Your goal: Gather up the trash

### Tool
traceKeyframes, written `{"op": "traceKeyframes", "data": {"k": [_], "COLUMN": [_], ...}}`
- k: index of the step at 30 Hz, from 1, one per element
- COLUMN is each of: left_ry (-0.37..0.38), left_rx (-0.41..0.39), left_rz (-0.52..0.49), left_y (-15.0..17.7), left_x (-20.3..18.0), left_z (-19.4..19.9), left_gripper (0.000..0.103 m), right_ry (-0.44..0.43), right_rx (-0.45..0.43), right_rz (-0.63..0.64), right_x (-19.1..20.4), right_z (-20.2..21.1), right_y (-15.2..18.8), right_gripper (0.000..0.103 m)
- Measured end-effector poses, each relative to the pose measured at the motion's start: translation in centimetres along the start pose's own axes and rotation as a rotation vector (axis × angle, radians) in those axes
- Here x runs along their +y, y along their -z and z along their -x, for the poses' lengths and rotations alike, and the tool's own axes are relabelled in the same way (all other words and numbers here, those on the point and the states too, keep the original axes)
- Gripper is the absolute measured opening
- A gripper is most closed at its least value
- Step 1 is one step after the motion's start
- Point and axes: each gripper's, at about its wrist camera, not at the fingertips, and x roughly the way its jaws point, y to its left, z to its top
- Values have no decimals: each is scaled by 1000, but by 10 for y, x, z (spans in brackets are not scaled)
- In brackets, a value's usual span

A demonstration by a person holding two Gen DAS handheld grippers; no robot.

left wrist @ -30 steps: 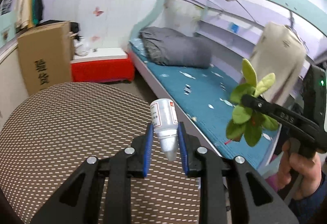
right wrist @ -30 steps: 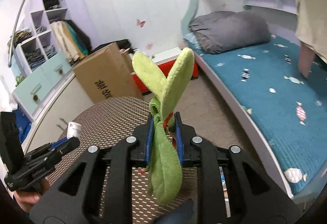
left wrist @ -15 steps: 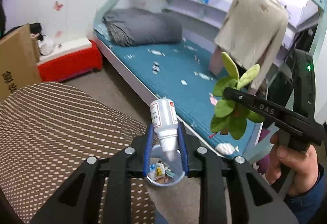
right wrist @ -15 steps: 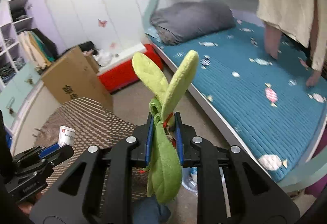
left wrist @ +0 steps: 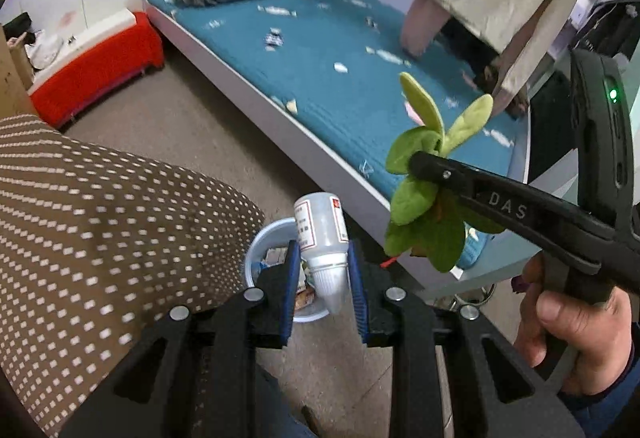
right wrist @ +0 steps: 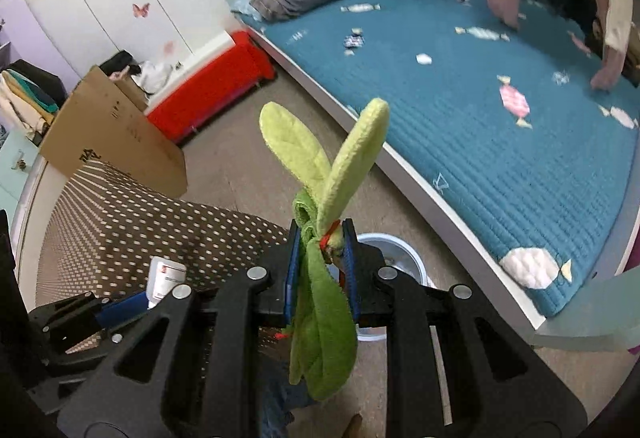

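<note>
My left gripper (left wrist: 322, 270) is shut on a small white plastic bottle (left wrist: 322, 234) with a red-printed label, cap end toward me. It hangs over a light blue trash bin (left wrist: 260, 242) on the floor with wrappers inside. My right gripper (right wrist: 320, 250) is shut on a green plush leafy plant (right wrist: 324, 174), its leaves sticking up and hanging down. The bin's rim (right wrist: 400, 244) shows just behind those fingers. The plant (left wrist: 424, 194) and right gripper also show at the right of the left wrist view. The bottle (right wrist: 166, 278) shows at lower left of the right wrist view.
A round table with a brown dotted cloth (left wrist: 92, 222) is at the left, next to the bin. A bed with a teal cover (left wrist: 360, 78) and white frame runs along the right. A red box (left wrist: 96, 66) and a cardboard box (right wrist: 108, 130) stand farther back.
Both grippers have swung right and down, off the table toward the floor. The blue bin has come into view under the bottle. Both grips are unchanged.
</note>
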Motion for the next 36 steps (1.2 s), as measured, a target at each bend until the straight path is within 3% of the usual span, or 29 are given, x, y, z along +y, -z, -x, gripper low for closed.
{"op": "traceKeyframes", "data": {"k": [7,9,10,11,12,13,15,18,26,32,36], "left_ry": [-20,-18,-15,-17,-46,-64,-56,-66,-53,-98,-172], "left_rx": [99,117,127,133,124,113,113,104,-33,-154,-255], "left_rz": [-1,4,10,19,33,39,47,46,31,-3,-1], "left_y": [-9,-12,-14,-15,-16,-16,-17,-17,-10,0,11], "left_x": [-4,-3,-2,-1,1,3,7,10,1,-6,-4], "left_z": [-48,-58,-62,-65,-66,-66,-66,-61,-12,43,91], "left_gripper": [24,27,51,82,88,88,88,88,91,93,93], "right_ry": [6,6,6,6,-1,-2,13,43,80,96,87], "right_rx": [69,84,95,103,116,122,127,139,95,20,-47], "right_rz": [-20,-34,-49,-62,-80,-94,-130,-175,-165,-131,-93], "right_x": [-9,-13,-17,-19,-23,-26,-33,-41,-34,-9,15], "right_z": [-36,-44,-50,-53,-58,-60,-62,-61,-31,17,55], "right_y": [3,4,5,6,8,10,13,18,17,16,15], "right_gripper": [22,29,36,59,71,72,89,96,97,97,97]}}
